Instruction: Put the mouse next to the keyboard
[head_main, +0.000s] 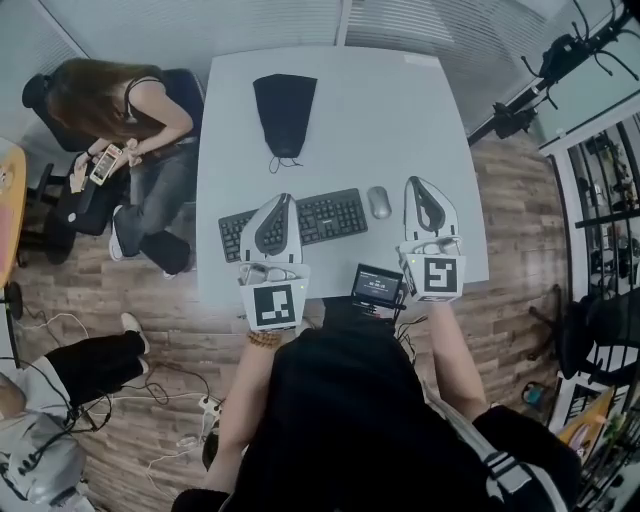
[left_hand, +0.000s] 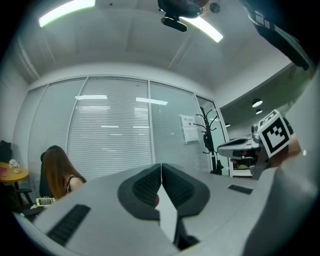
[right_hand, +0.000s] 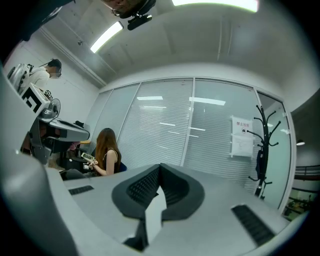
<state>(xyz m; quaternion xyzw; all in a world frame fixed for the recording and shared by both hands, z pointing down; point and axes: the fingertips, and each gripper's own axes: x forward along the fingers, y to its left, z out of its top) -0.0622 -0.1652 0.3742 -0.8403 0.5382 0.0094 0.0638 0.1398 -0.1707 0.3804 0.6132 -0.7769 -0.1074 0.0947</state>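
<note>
A grey mouse (head_main: 379, 202) lies on the white table (head_main: 340, 120), just right of the black keyboard (head_main: 318, 218) and close to its end. My left gripper (head_main: 279, 203) is held above the keyboard's left part, jaws shut with nothing between them. My right gripper (head_main: 421, 186) hovers right of the mouse, apart from it, also shut and empty. In both gripper views the jaws point upward at the glass wall and ceiling, left gripper (left_hand: 161, 167), right gripper (right_hand: 159, 169); neither view shows the mouse or keyboard.
A black pouch (head_main: 284, 110) lies at the table's far middle. A small device with a screen (head_main: 377, 286) sits at the near edge. A seated person (head_main: 130, 130) holds a phone left of the table. A tripod stand (head_main: 540, 80) is at the right.
</note>
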